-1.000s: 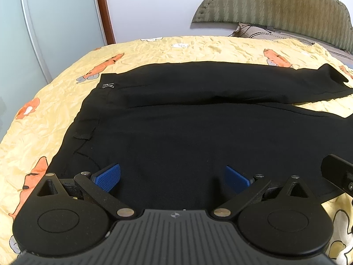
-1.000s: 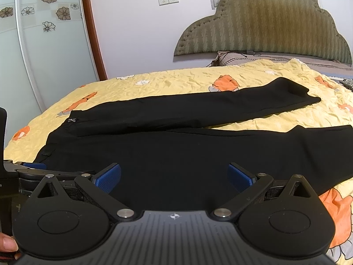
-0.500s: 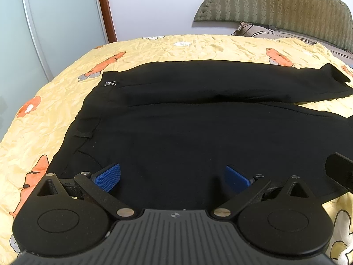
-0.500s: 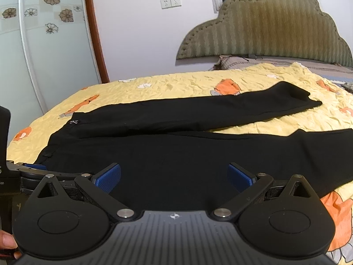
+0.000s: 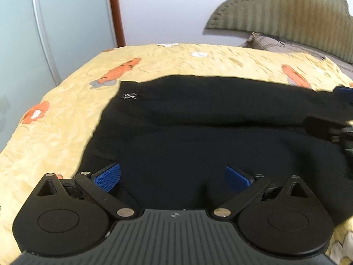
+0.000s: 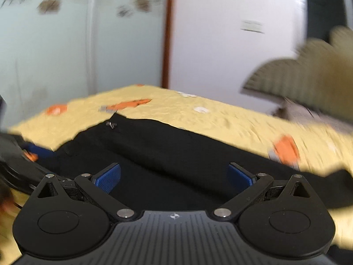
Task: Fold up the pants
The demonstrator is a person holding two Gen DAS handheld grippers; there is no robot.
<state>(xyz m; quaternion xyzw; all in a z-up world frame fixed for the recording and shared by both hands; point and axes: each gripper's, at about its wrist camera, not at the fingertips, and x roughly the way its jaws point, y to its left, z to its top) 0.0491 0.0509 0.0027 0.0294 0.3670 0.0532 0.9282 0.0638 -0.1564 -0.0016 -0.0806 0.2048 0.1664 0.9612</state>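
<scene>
Black pants [image 5: 198,128] lie flat across a yellow bed, waistband at the left with a small silver logo [image 5: 130,96], legs running off to the right. They also show in the right wrist view [image 6: 167,152]. My left gripper [image 5: 173,177] is open and empty, low over the near waist area. My right gripper [image 6: 174,176] is open and empty, over the near leg. Its blue pad [image 5: 344,92] and black body show at the right edge of the left wrist view. The left gripper's pad [image 6: 37,150] shows at the left edge of the right wrist view.
The yellow bedspread [image 5: 55,128] has orange prints. A padded olive headboard [image 5: 286,13] and a pillow [image 5: 275,44] stand at the back right. A frosted glass sliding door [image 5: 44,33] with a brown frame [image 5: 115,11] is at the left, beyond the bed's edge.
Both grippers have moved forward over the pants. The right gripper has swung sharply left, its view now blurred, and it reaches further into the left wrist view. Both stay open.
</scene>
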